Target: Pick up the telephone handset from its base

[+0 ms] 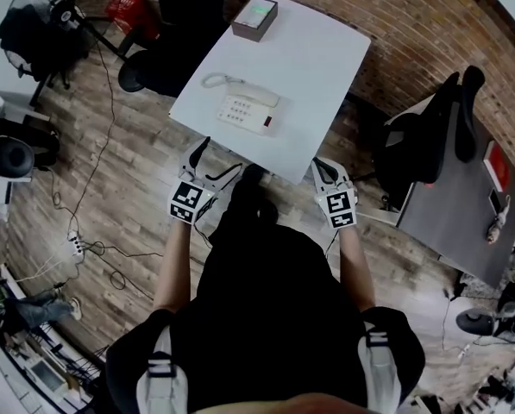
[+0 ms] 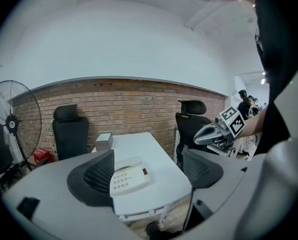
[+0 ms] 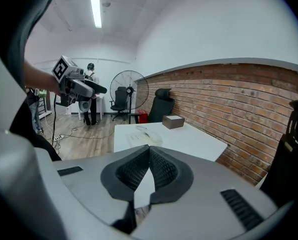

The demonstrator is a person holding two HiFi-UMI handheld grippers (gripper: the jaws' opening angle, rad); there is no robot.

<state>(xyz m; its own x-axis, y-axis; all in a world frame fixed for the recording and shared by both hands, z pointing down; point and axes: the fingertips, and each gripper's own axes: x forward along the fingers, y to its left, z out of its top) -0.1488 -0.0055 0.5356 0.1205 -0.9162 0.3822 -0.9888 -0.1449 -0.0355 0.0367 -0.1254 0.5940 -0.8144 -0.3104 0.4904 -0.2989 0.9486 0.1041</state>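
White telephone handset [image 1: 222,81] rests on its cream keypad base [image 1: 250,115]; nearer, the left gripper [image 1: 205,155] has jaws apart, the right gripper [image 1: 323,169] jaws together, empty.

Head view: looks steeply down from overhead onto the white table [image 1: 326,67]. Gripper views: look low across it from near its front edge, angled inward; share table and telephone [image 2: 130,176].
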